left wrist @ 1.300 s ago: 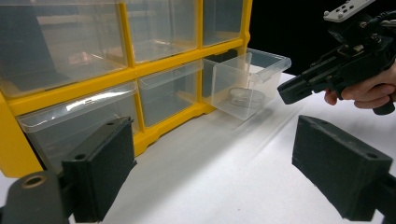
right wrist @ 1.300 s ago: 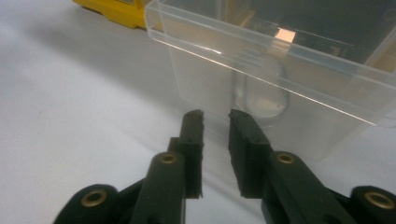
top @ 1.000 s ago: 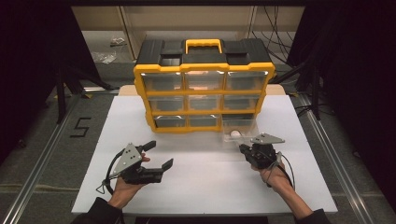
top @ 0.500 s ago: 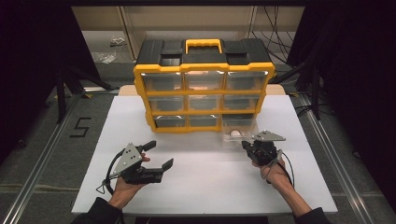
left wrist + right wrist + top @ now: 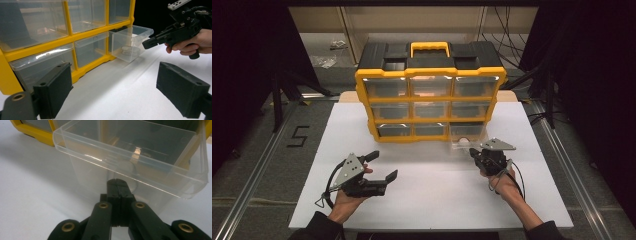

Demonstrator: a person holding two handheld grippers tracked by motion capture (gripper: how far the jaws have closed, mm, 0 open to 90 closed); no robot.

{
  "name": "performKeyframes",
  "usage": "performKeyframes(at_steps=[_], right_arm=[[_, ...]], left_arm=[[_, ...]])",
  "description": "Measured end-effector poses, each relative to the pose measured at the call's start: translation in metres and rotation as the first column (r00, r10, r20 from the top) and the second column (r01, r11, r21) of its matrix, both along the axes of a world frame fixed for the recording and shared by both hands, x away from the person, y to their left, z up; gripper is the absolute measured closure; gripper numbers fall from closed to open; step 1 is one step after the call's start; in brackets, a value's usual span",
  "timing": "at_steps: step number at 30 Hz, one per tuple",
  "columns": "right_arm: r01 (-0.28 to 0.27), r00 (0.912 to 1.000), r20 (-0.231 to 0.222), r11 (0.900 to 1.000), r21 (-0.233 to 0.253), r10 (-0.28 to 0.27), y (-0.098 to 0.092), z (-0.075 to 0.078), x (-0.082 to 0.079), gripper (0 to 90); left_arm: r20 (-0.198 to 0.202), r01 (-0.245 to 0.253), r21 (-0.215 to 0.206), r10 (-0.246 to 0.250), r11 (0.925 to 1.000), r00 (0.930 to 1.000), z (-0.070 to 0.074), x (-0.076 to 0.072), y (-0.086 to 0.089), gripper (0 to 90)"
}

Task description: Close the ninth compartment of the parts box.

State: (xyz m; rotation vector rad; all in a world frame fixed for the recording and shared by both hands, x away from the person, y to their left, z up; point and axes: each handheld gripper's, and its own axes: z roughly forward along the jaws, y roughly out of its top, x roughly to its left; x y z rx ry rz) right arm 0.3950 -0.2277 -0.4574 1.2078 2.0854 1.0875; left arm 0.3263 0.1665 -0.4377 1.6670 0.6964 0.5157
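A yellow organizer (image 5: 430, 100) with clear drawers stands at the back of the white table. Its bottom right drawer (image 5: 467, 136) (image 5: 130, 42) is pulled partly out and holds a small round pale object (image 5: 129, 50). My right gripper (image 5: 473, 151) (image 5: 117, 182) is shut with nothing between its jaws. Its tips rest against the front wall of that drawer (image 5: 130, 152), just under the rim. My left gripper (image 5: 382, 166) (image 5: 120, 87) is open and empty, held low over the table at the front left and pointing toward the organizer.
The white table top (image 5: 432, 200) has bare room between the two grippers and in front of the organizer. The organizer's other drawers are closed. A black and yellow handle (image 5: 430, 49) sits on top. Dark floor and metal rails flank the table.
My right gripper has crept slightly forward toward the organizer, its tips staying at the open drawer's front. The left gripper has not moved.
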Motion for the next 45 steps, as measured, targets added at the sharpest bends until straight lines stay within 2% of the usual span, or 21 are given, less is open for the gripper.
performKeyframes(at_steps=[13,45], right_arm=[[0.003,0.9998,0.021,1.000,0.010,-0.003,0.001,-0.002,0.008,90.0],[0.027,0.9982,0.053,1.000,-0.006,-0.026,0.007,-0.006,0.024,90.0]], left_arm=[[-0.002,-0.001,0.000,0.001,1.0000,1.0000,0.000,0.000,0.000,12.6],[0.000,-0.002,0.001,0.002,1.0000,1.0000,0.000,0.000,0.000,12.6]])
